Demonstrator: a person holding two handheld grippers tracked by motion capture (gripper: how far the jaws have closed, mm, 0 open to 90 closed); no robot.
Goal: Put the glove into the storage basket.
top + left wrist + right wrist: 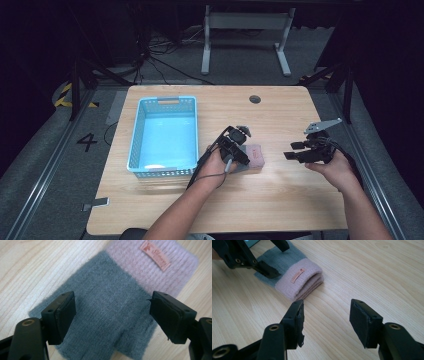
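Observation:
A knitted glove [255, 155], grey with a pink cuff and a small orange label, lies flat on the wooden table just right of the basket. My left gripper [242, 153] hangs right over it. In the left gripper view the jaws [112, 315] stand wide open, one on each side of the grey part [107, 300], and the pads do not touch the wool. My right gripper [292, 150] hovers to the right of the glove, open, with bare table between its jaws [325, 320]. The right gripper view shows the folded pink cuff [299, 281] ahead and the left gripper [265, 263] over the grey end.
A light blue plastic basket [134, 142] stands on the left half of the table, close to the left hand. A dark round hole [255, 99] sits near the table's far edge. Bare wood [280, 200] lies in front and to the right.

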